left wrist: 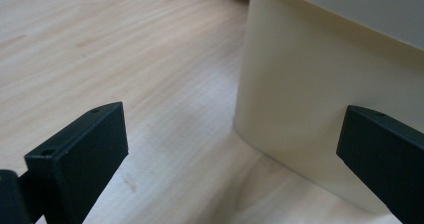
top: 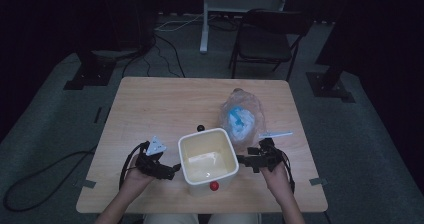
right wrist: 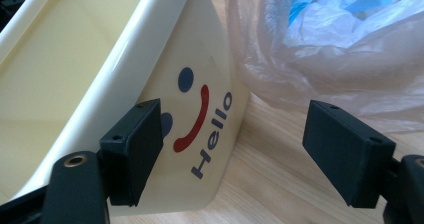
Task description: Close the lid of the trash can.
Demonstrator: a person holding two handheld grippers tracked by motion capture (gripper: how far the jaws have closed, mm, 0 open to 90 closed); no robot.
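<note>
Cream plastic square bin [top: 208, 156] sits open at the near middle of the pale wooden table [top: 165, 104], a smiling face and "Hello" printed on its right wall. Your left gripper [top: 170, 171] hangs just beside its left wall, jaws wide and empty; your right gripper [top: 246, 160] flanks the right wall, likewise wide and empty. If a two-sided lift is intended, set both jaws low on the walls, level, and close evenly. Keep the right jaw clear of the crumpled clear plastic bag [top: 242, 116] just beyond the bin's far right corner.
</note>
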